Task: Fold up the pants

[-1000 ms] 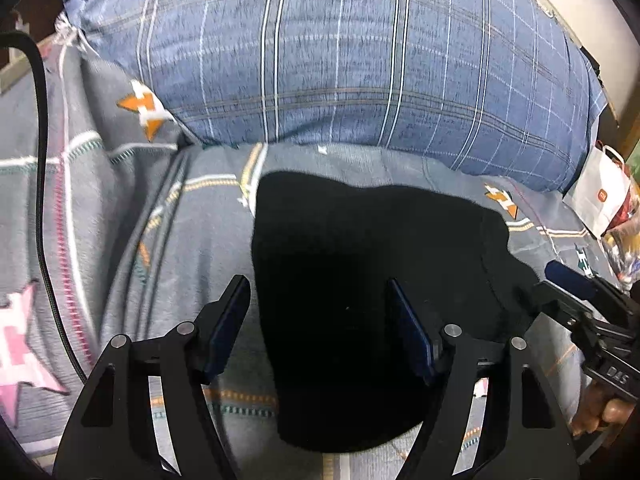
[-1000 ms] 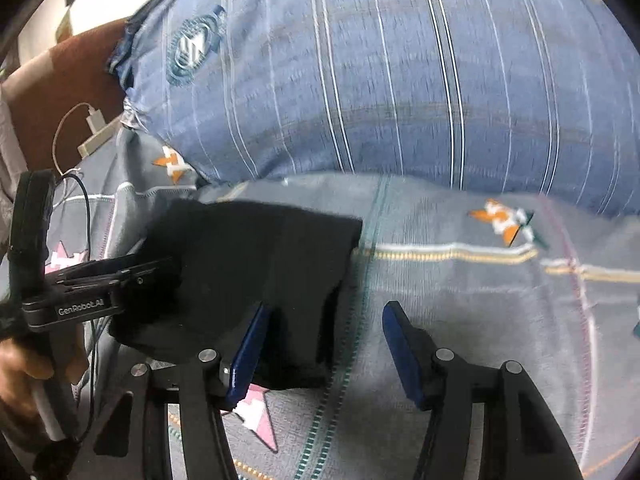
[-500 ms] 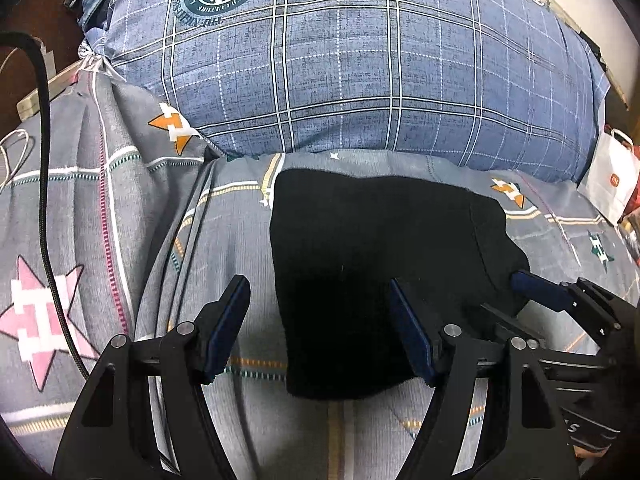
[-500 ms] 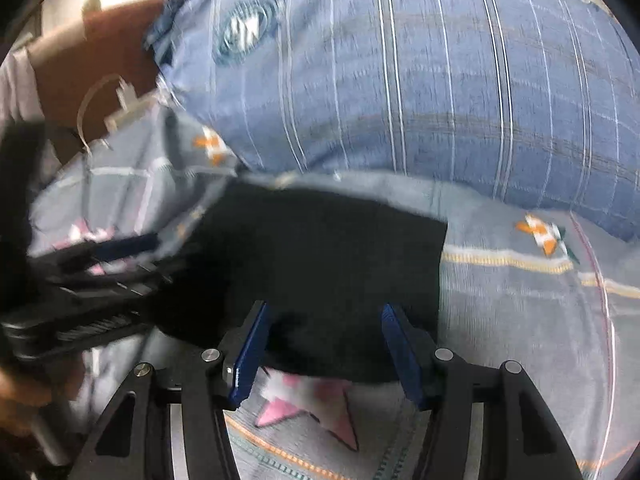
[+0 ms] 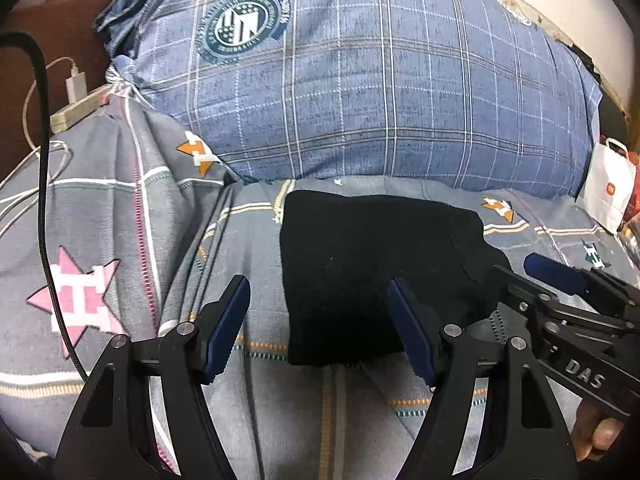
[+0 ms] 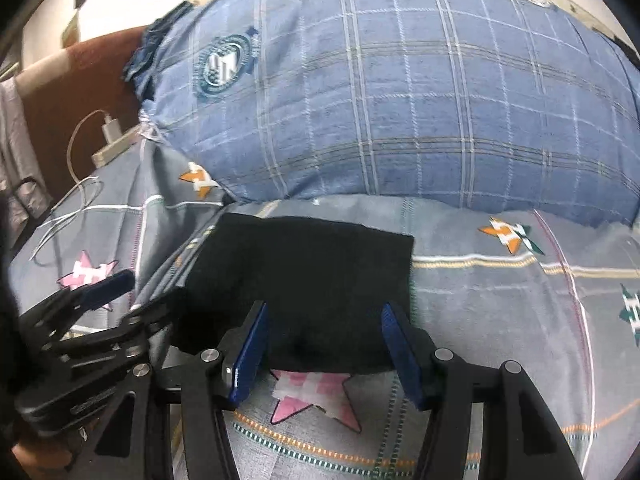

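1. Item: black pants (image 5: pixel 372 272), folded into a compact squarish bundle, lying flat on the grey patterned bedspread (image 5: pixel 248 400) just below the blue plaid pillow (image 5: pixel 360 92). Location in the left wrist view: centre, its near edge between 5 and 7 o'clock.
2. Change noted: against the views a second ago, both tongs have drawn back and up from the bundle. More bedspread now shows at 6 o'clock, and the pillow's round crest (image 5: pixel 240 26) has come into view at 11 o'clock. The bundle itself keeps its shape and place.
3. Meaning for the task (a judgement): the folding looks finished or nearly so, and the hands appear to be retreating, not reaching for another fold.
4. Left tongs (image 5: pixel 320 324): parted, nothing between the pads; angled down at the bundle's near left edge.
5. Right tongs (image 6: pixel 324 344): parted, empty, hovering over the bundle's near right edge; also angled down.
6. Relation: the two tongs sit side by side, each visible at the other's edge (3 o'clock and 8 o'clock).
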`<state>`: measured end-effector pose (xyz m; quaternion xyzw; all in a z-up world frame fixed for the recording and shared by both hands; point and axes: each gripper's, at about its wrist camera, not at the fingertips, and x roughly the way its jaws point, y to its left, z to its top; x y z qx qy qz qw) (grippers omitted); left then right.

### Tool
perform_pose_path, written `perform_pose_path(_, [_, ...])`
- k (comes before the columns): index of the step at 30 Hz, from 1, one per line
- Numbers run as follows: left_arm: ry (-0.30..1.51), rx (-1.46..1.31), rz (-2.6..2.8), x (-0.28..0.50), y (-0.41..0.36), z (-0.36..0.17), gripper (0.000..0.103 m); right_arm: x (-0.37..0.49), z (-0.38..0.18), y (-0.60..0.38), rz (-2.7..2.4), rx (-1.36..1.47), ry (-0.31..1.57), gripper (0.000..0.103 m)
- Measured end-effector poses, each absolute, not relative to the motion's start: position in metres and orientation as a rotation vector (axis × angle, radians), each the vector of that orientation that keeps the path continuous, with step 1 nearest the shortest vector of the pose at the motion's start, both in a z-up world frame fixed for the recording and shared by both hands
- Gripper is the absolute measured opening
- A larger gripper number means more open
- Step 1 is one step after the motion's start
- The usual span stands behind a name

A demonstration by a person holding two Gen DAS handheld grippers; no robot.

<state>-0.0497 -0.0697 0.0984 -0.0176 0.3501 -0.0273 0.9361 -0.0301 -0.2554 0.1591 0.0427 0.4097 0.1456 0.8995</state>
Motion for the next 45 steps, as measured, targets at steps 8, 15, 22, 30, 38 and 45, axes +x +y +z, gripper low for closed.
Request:
perform_pose_path(8, [0.691,-0.032,-0.02,-0.069,-0.064,0.102,0.072,-0.039,0.163,-0.251,0.301,0.096,0.846,0.056])
perform_pose_path(15, [0.663,-0.016,0.016,-0.081,-0.059,0.111,0.072,-0.046,0.167,-0.251,0.3,0.109,0.842,0.056])
perform_pose_path(22, [0.646,0.018,0.039,-0.089,-0.061,0.115,0.072,-0.05,0.171,-0.251,0.308,0.11,0.834,0.056])
perform_pose_path(30, [0.649,0.031,0.055,-0.094,-0.062,0.117,0.072,-0.051,0.167,-0.252,0.314,0.12,0.851,0.056])
perform_pose_path(38, [0.651,0.055,0.096,-0.096,-0.06,0.119,0.072,-0.048,0.166,-0.249,0.336,0.114,0.848,0.056])
perform_pose_path(45, [0.665,0.092,0.121,-0.098,-0.065,0.117,0.072,-0.036,0.156,-0.249,0.345,0.137,0.875,0.056])
